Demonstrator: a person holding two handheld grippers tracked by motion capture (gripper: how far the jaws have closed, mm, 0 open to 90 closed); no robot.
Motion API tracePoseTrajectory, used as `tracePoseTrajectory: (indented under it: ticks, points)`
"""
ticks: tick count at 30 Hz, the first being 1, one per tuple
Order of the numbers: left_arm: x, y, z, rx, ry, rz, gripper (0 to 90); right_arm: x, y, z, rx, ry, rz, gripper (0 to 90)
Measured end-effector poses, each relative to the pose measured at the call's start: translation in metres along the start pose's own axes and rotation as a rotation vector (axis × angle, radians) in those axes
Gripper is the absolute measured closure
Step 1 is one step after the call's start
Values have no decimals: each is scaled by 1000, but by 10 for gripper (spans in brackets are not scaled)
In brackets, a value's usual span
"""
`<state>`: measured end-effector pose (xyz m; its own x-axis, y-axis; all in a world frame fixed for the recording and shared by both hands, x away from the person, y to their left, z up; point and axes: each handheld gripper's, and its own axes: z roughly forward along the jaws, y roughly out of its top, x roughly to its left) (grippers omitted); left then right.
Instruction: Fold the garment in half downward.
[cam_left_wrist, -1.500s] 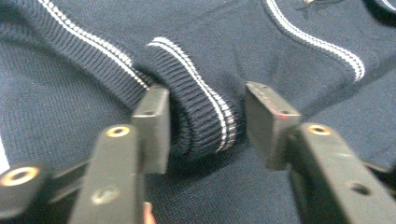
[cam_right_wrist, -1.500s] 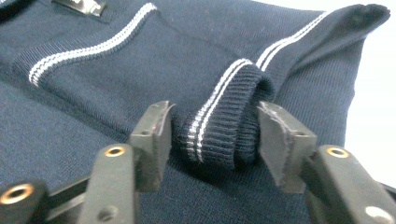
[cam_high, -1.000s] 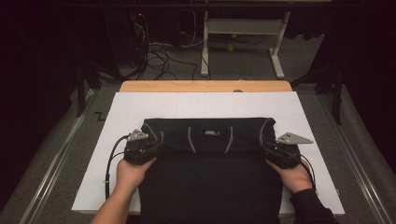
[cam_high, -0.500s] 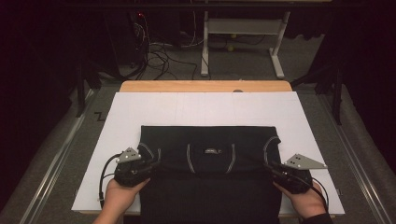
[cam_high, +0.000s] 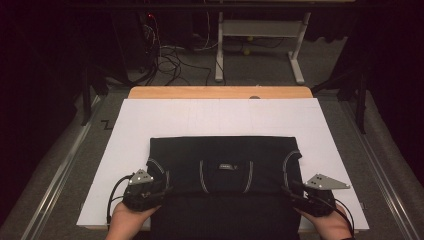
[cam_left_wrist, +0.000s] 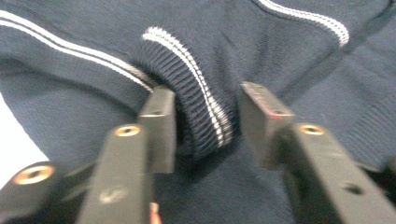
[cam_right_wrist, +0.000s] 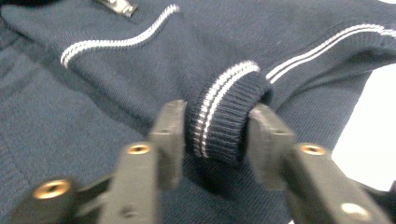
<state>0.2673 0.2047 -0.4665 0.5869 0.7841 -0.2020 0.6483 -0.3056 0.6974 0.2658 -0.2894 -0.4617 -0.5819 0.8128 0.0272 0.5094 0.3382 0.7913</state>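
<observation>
High view: folded sweater (cam_high: 225, 165) lies long axis parallel to surface's (cam_high: 220, 117) near edge; left tool (cam_high: 150, 192) and right tool (cam_high: 305, 197) just opening, cuffs between jaws, released.

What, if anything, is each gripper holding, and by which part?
Nothing is gripped firmly now. Both grippers' jaws have just been opening, each around a ribbed sleeve cuff of the sweater: left gripper, right gripper.
</observation>
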Motion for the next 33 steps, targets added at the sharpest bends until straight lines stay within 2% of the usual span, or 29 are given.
tracePoseTrajectory:
  ticks: [4,8,10,14,17,20,23,28,30,33]
  points:
    - [1,5,-6,-60,34,-3,317,-2,3,-4,-45,-4,21,403]
    - [3,16,-8,-96,1,-6,254,-3,9,-3,-87,-3,20,321]
    - [3,22,-7,-103,-13,6,226,-3,18,1,-99,-1,15,282]
    - [-1,41,-3,-124,-33,44,209,-4,30,8,-99,-3,2,245]
    - [-3,56,5,-123,-31,55,192,-3,43,18,-88,4,-20,215]
    - [-4,68,15,-113,-31,62,183,-1,53,26,-86,13,-27,210]
    - [-5,81,28,-86,-37,49,146,2,62,36,-72,21,-35,207]
    - [-9,98,47,-22,-43,48,147,4,74,52,-45,23,-45,216]
    - [-10,103,54,0,-55,34,155,4,76,57,-31,22,-39,228]
    - [-13,108,65,42,-47,42,218,2,78,65,-8,27,-26,269]
